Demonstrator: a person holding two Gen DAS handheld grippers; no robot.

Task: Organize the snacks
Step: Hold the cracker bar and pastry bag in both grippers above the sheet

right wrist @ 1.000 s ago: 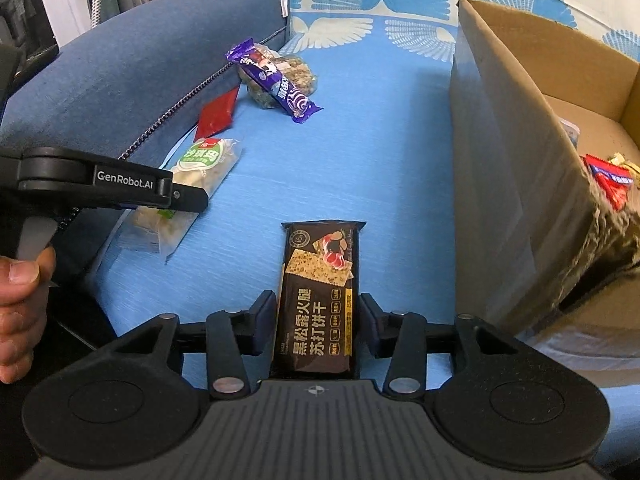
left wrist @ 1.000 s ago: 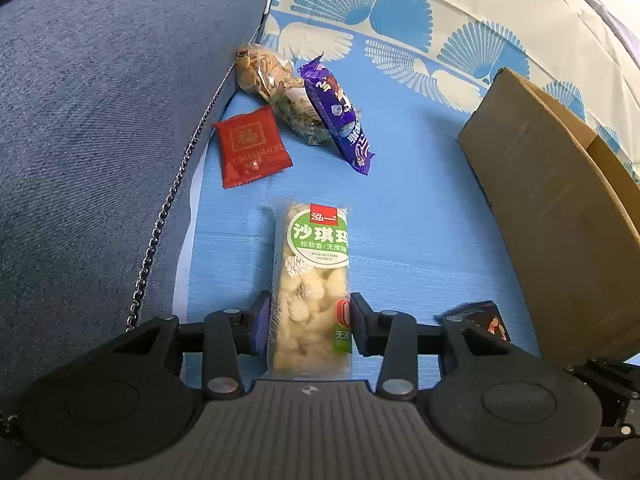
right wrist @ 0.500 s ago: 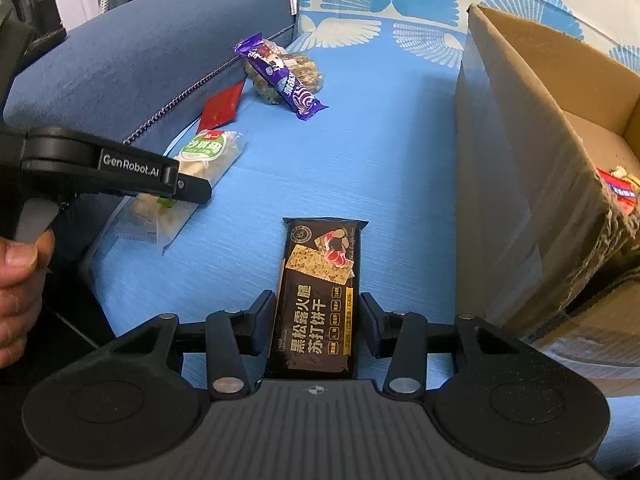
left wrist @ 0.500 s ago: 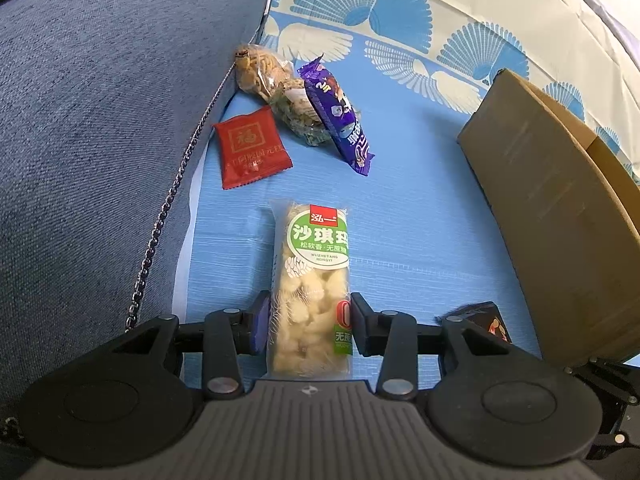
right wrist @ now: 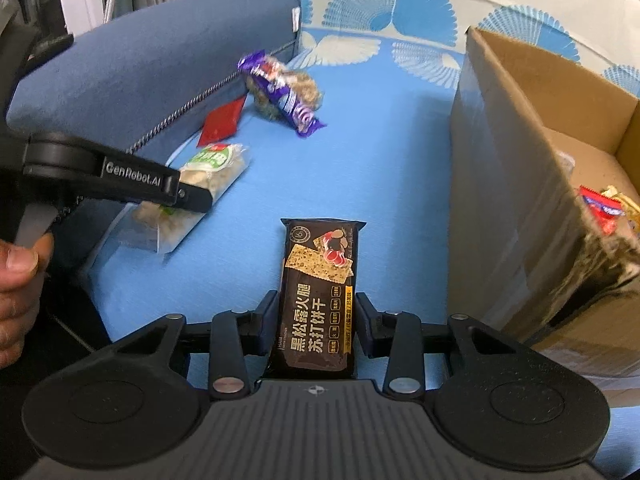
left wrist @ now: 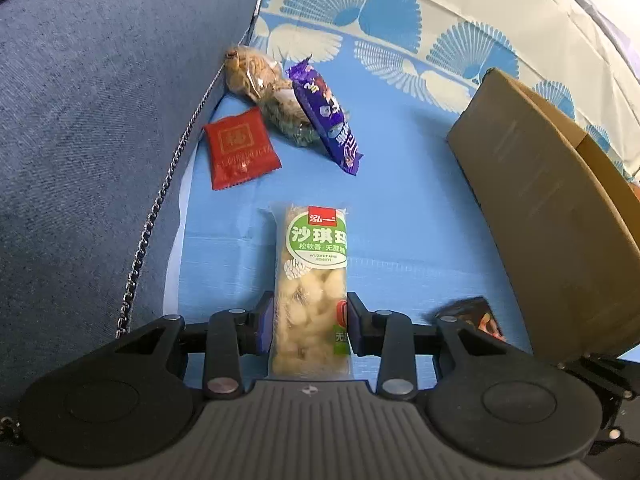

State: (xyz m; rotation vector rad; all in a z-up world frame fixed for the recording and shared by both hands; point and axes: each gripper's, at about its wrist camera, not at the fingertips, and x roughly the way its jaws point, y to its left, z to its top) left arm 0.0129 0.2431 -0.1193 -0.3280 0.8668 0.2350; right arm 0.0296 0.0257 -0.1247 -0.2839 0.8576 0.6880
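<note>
Both grippers have just been closing, each on 1 snack. The left gripper (left wrist: 310, 322) now has its pads against the sides of the sachima pack (left wrist: 312, 292), which lies lengthwise between them on the blue sofa cushion (left wrist: 408, 216). The right gripper (right wrist: 316, 326) is likewise clamped on the dark soda-cracker pack (right wrist: 320, 300). Ahead of the left gripper lie a red sachet (left wrist: 240, 148), a purple wrapper (left wrist: 326, 120) and a clear bag of snacks (left wrist: 260, 78). To the right gripper's right stands the cardboard box (right wrist: 516, 184) (some packets already inside). Both grips look ready for lifting toward it.
</note>
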